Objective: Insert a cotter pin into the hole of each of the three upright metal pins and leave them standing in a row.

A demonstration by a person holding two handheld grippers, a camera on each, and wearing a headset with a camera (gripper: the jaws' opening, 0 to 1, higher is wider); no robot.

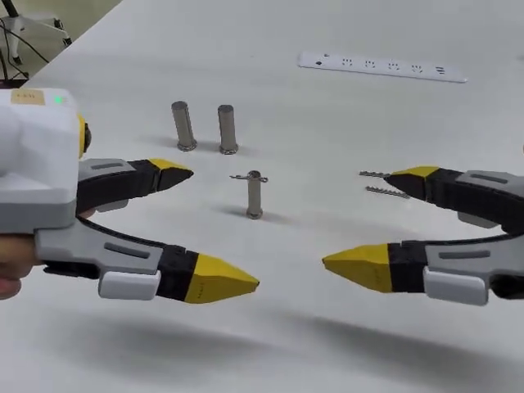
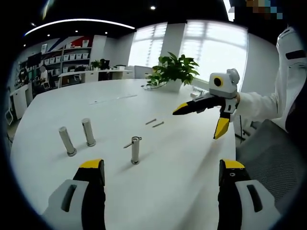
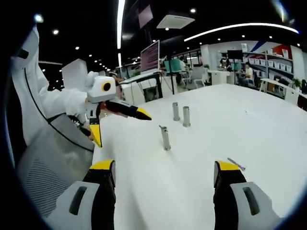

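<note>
Three upright metal pins stand on the white table (image 1: 270,344). The nearest pin (image 1: 255,195) (image 2: 135,150) (image 3: 165,138) has a cotter pin (image 1: 242,177) through its top hole. Two bare pins (image 1: 182,125) (image 1: 228,129) stand side by side behind it. Two loose cotter pins (image 1: 386,191) (image 2: 154,123) (image 3: 236,164) lie to the right, by the right gripper's far jaw. My left gripper (image 1: 210,229) (image 2: 160,175) stands open at the near left, nothing between its jaws. My right gripper (image 1: 372,221) (image 3: 163,175) faces it from the right, open and holding nothing.
A white power strip (image 1: 382,67) lies at the far right of the table. A potted plant (image 2: 171,72) stands at the table's far end in the left gripper view. Desks, shelves and a monitor (image 3: 149,56) sit in the room beyond.
</note>
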